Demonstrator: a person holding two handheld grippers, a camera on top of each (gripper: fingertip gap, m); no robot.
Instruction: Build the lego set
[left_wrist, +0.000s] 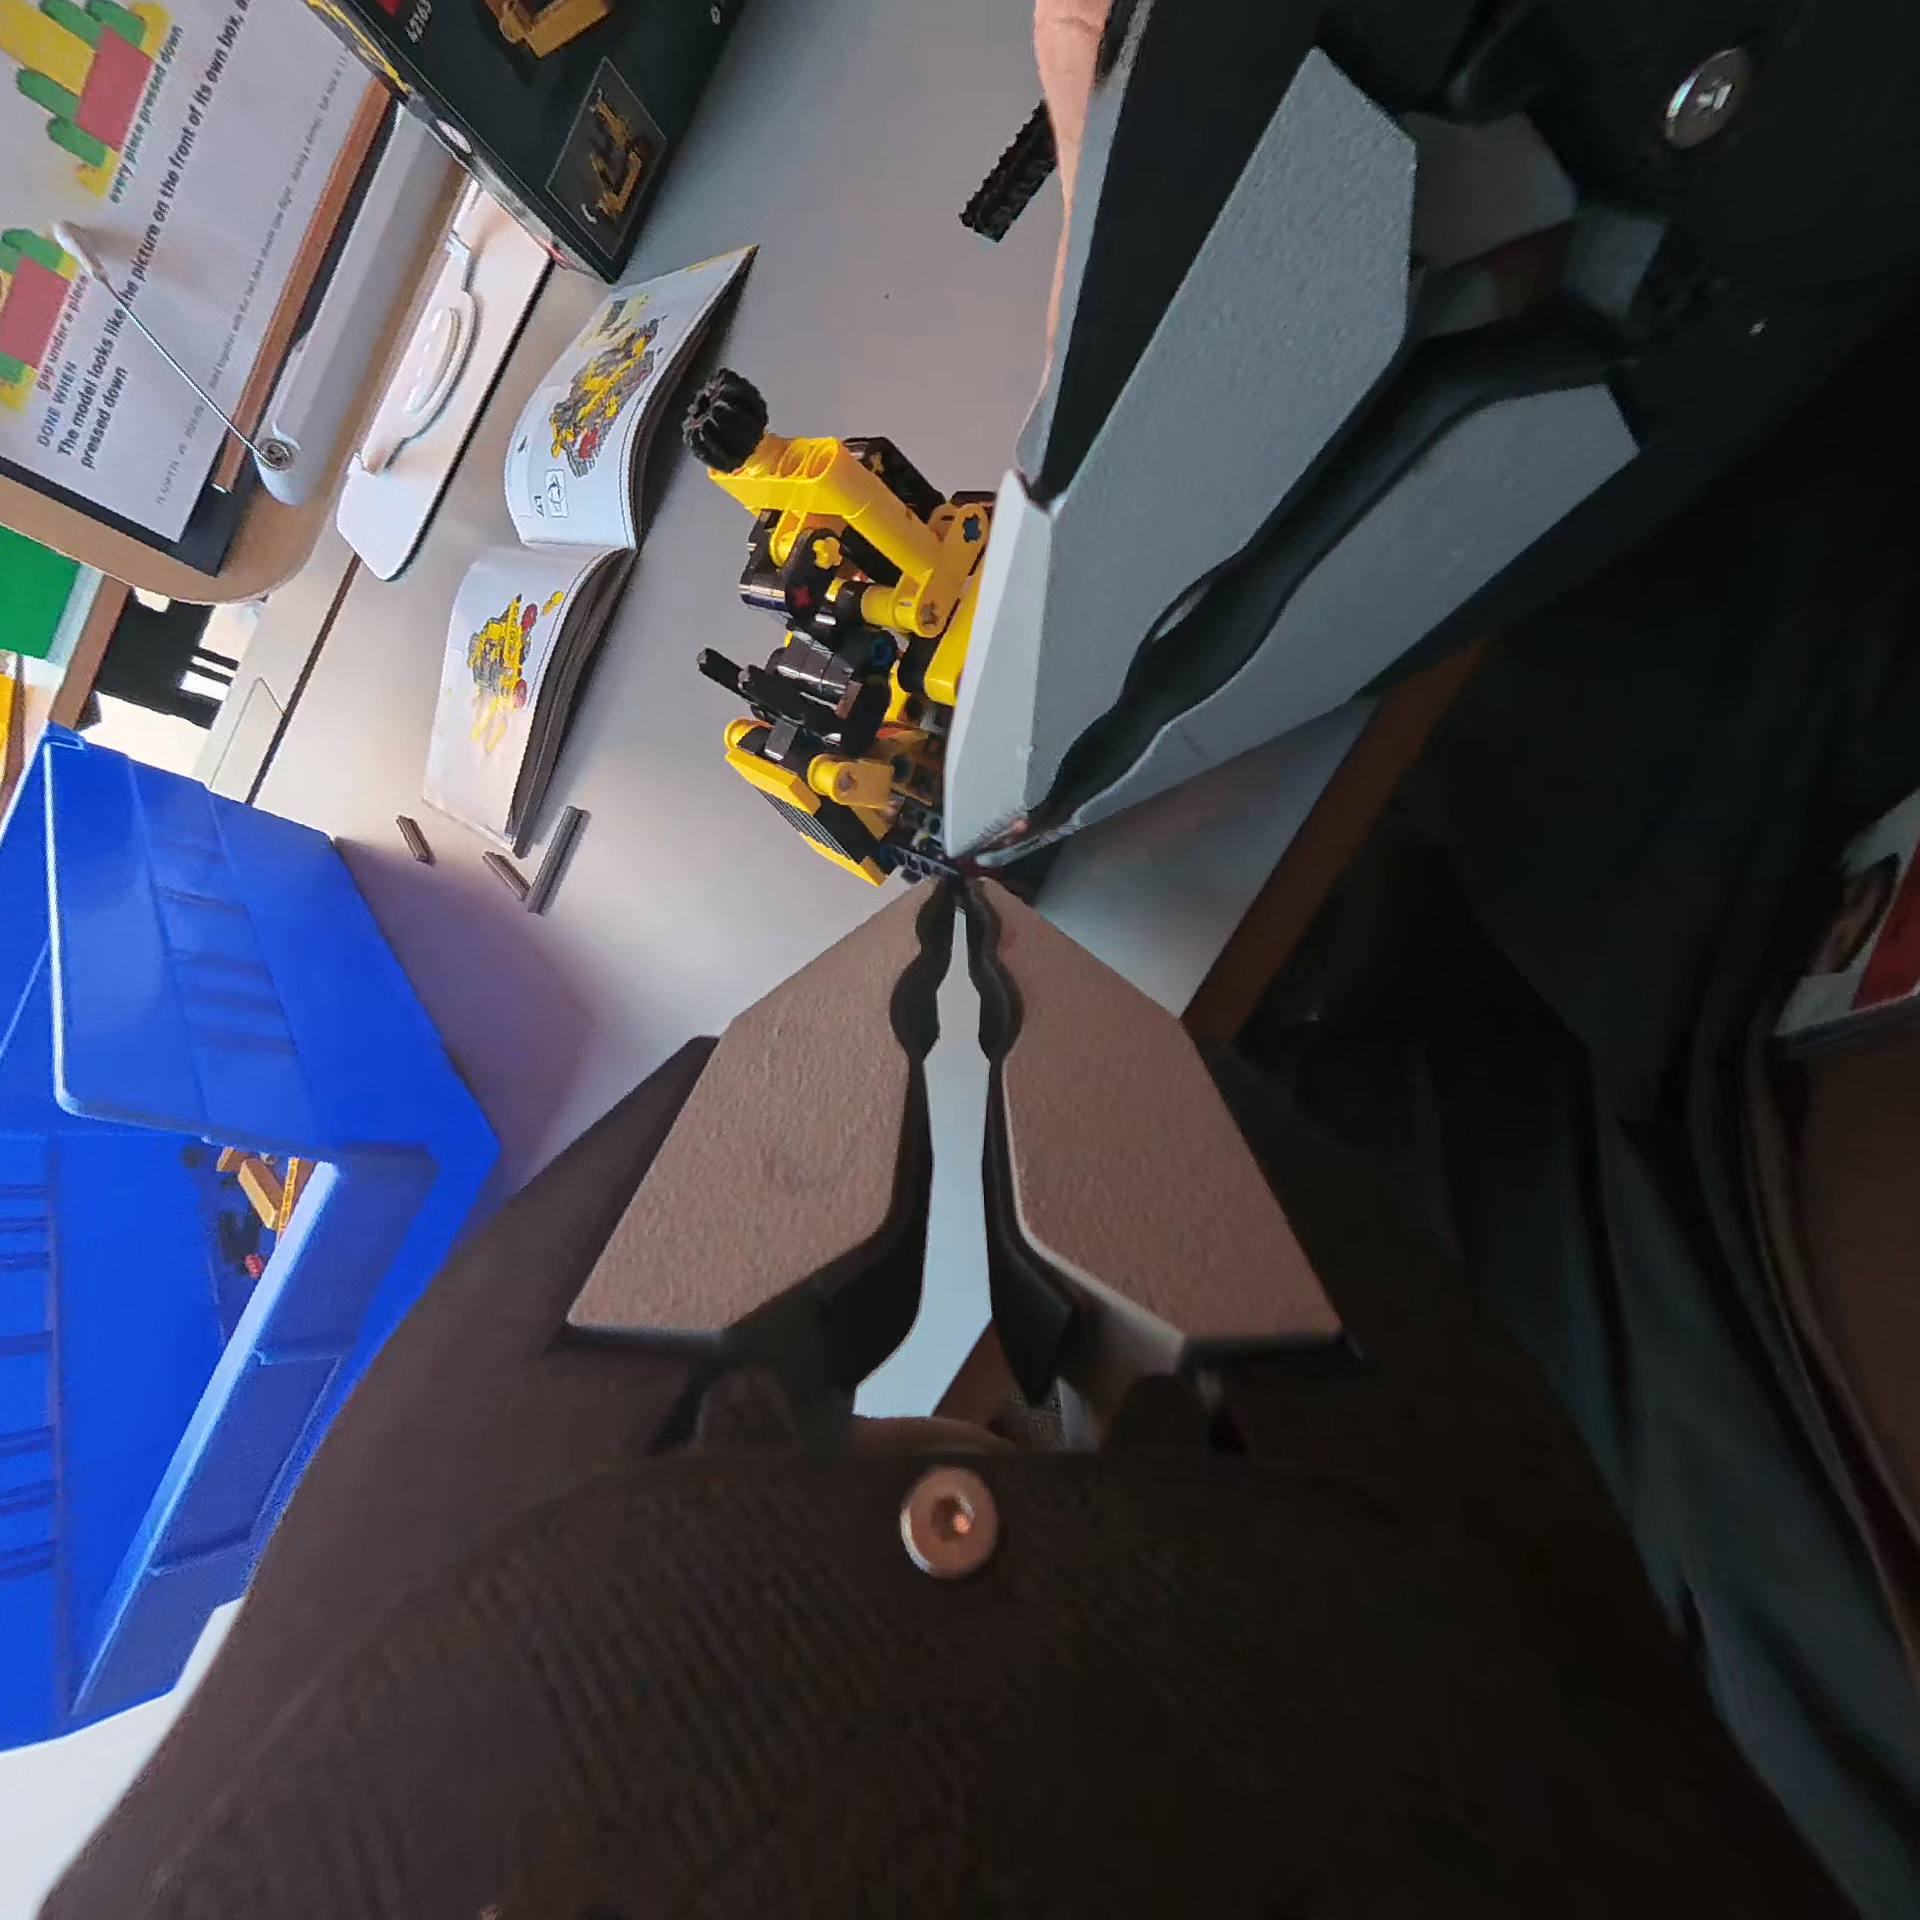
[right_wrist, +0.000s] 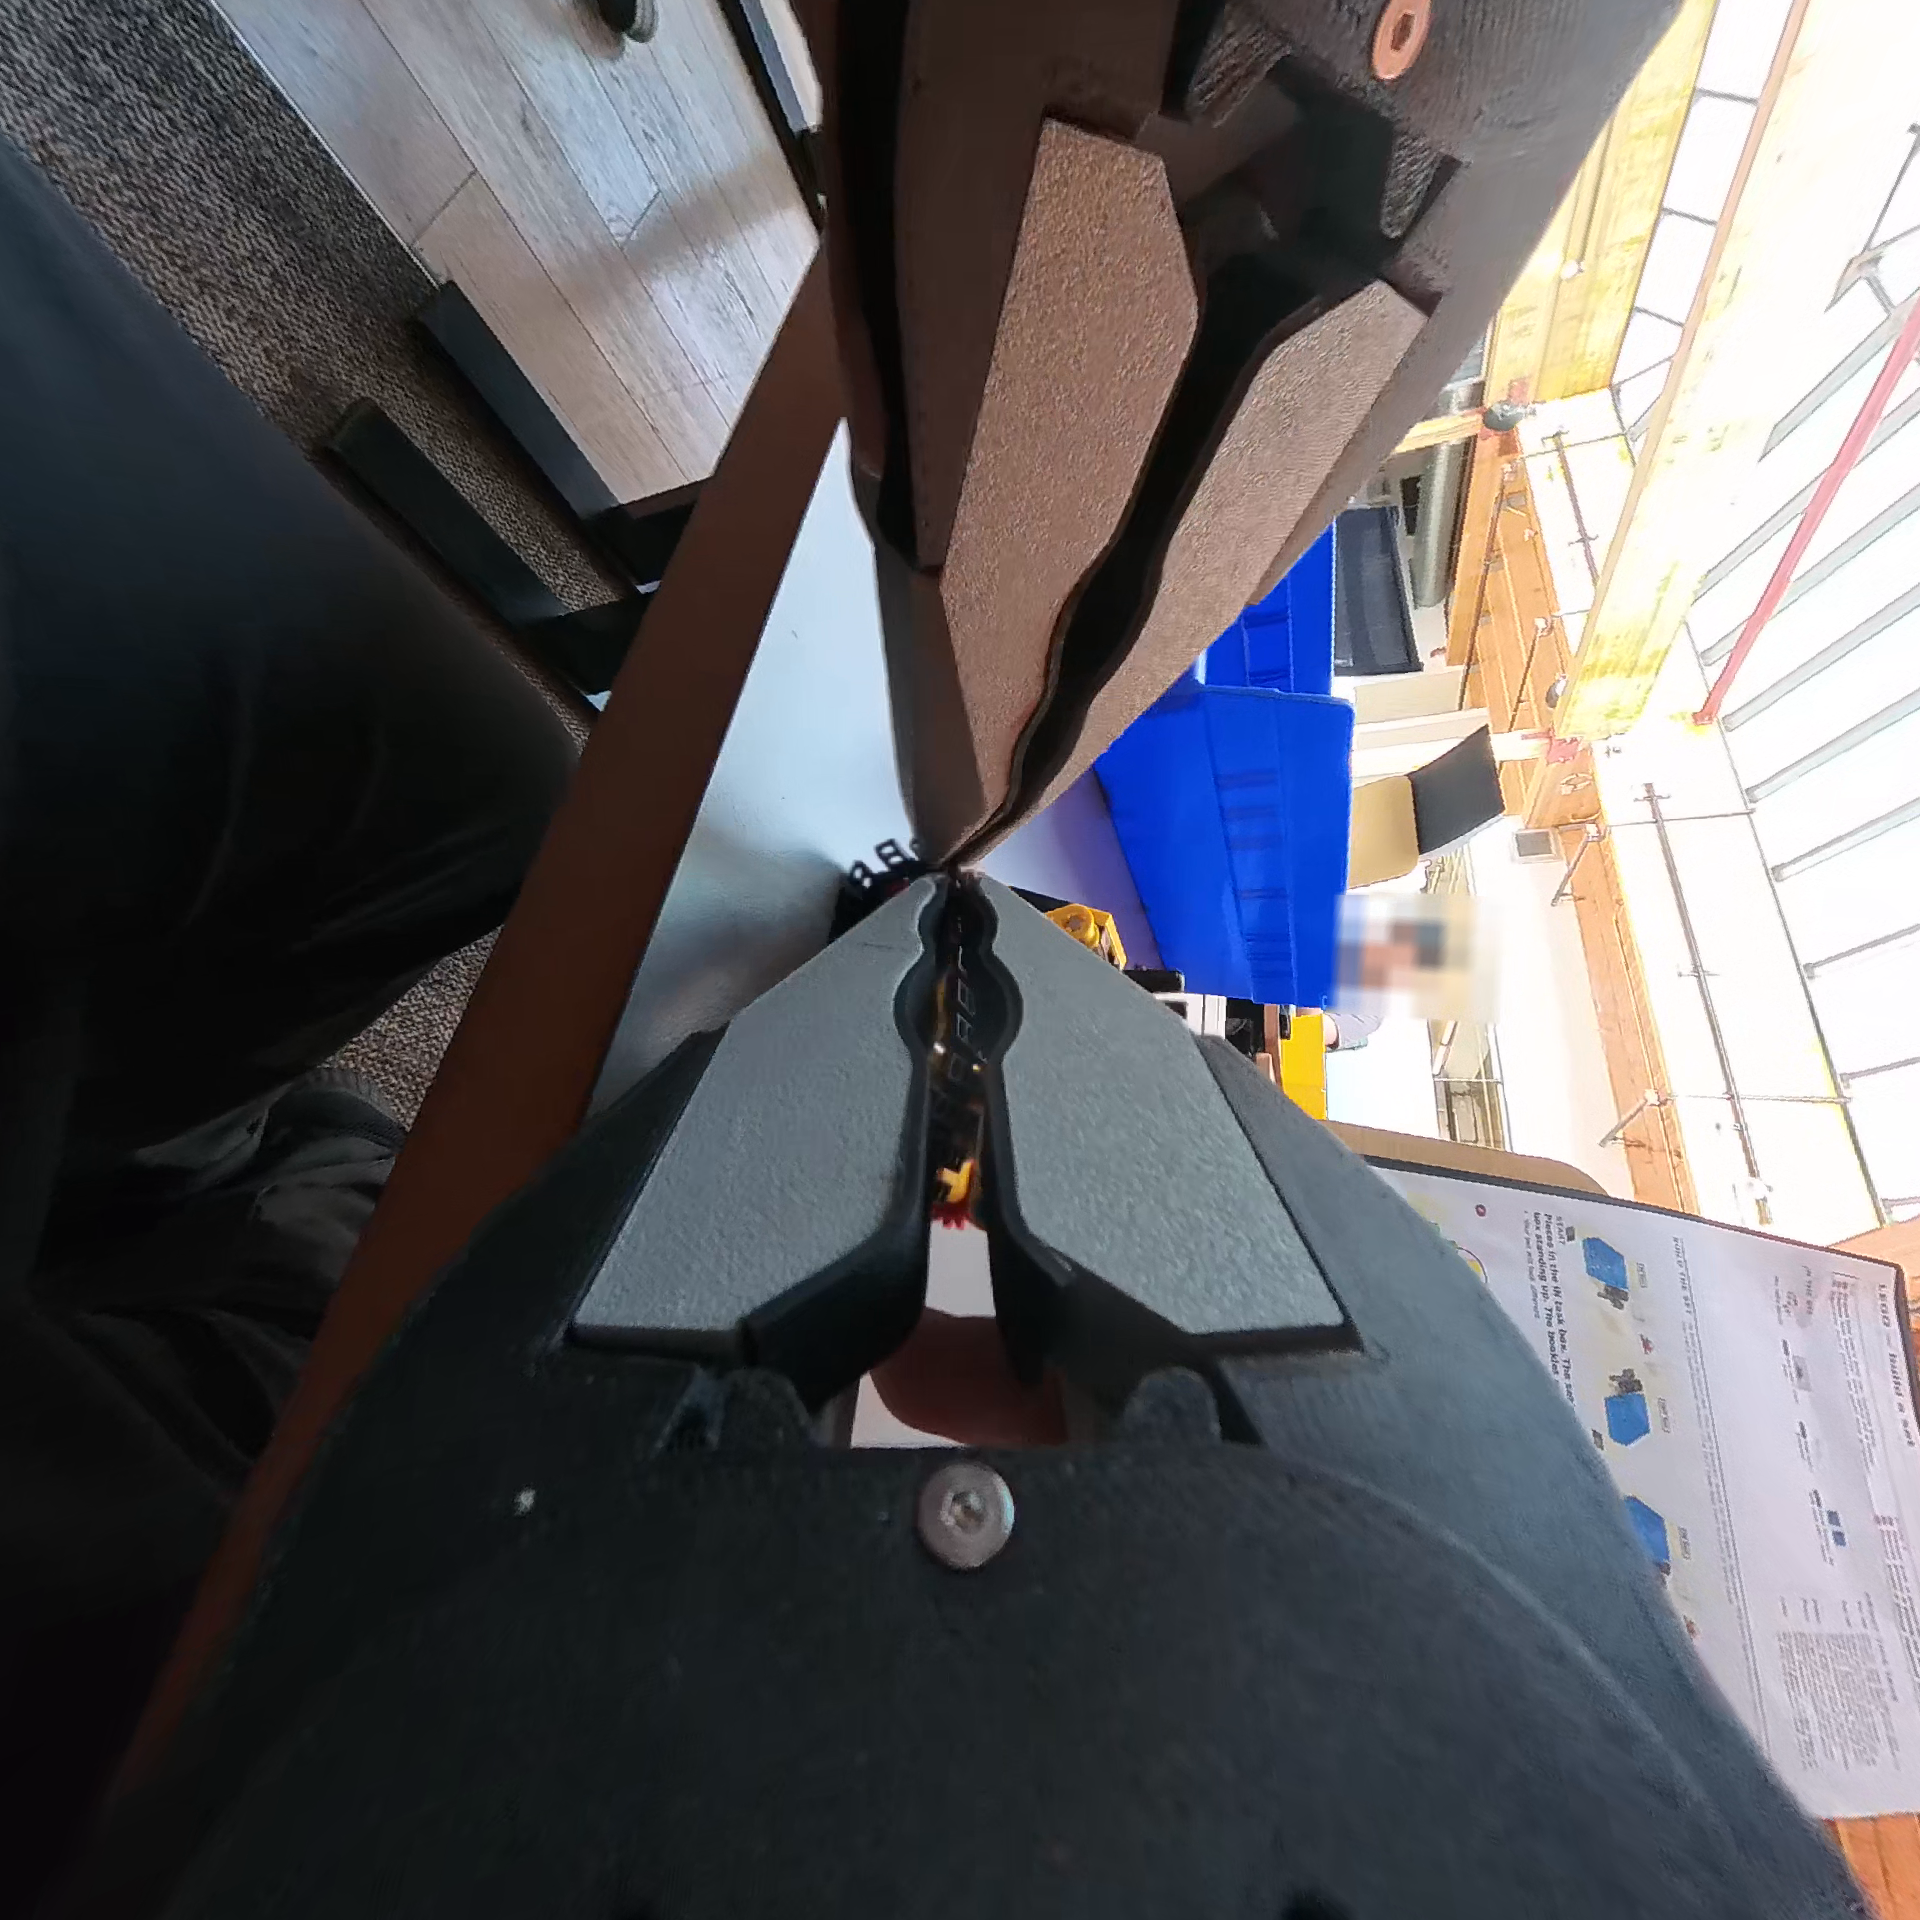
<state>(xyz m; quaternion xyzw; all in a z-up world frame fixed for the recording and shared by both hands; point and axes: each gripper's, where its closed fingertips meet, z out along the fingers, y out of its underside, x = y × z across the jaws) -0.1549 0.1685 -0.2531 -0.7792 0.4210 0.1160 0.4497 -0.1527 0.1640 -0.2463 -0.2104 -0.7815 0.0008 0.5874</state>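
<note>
An office-like workroom: white desk (left_wrist: 790, 260), carpet floor (right_wrist: 156, 114), instruction sheets (right_wrist: 1714, 1455).

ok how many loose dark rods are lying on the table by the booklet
3, all near the booklet's lower corner: one short rod on the left, one short in the middle, one longer at the corner. The grippers may hide more.

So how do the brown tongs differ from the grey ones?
The left tongs have brown pads; the right tongs have grey ones. The right tongs grip the yellow and black lego model along its edge, while the left tongs meet them tip to tip, pinching something too small to identify. Both look nearly closed.
</note>
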